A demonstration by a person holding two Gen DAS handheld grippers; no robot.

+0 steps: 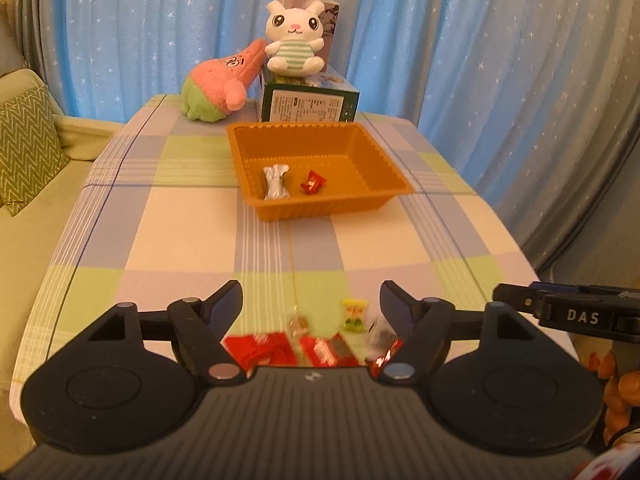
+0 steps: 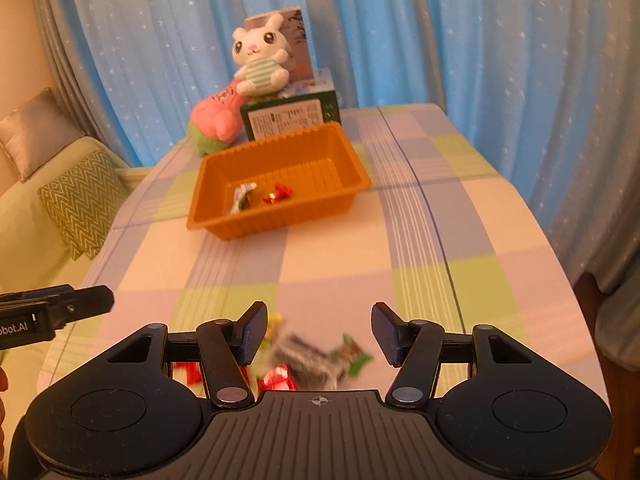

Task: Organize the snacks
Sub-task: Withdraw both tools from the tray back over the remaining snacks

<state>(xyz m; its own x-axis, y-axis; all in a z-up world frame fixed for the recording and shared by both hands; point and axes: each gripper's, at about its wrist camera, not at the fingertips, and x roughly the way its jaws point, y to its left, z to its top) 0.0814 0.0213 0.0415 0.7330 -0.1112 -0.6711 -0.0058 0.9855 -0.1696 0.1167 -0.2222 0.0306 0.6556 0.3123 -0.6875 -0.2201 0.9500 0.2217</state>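
An orange tray (image 1: 394,172) (image 2: 352,168) sits mid-table and holds a white-wrapped candy (image 1: 275,182) (image 2: 242,196) and a red-wrapped candy (image 1: 313,182) (image 2: 278,194). My left gripper (image 1: 311,306) is open and empty above several loose snacks at the near edge: a yellow-green candy (image 1: 354,314), red packets (image 1: 260,350) and a small brown one (image 1: 299,324). My right gripper (image 2: 319,334) is open and empty above a dark packet (image 2: 304,358), a green packet (image 2: 354,354) and a red candy (image 2: 278,380).
A white bunny plush (image 1: 295,38) sits on a green box (image 1: 308,104) behind the tray, with a pink starfish plush (image 1: 218,84) beside it. A sofa with a zigzag cushion (image 1: 24,152) stands to the left. Blue starred curtains hang behind the checked tablecloth (image 1: 180,220).
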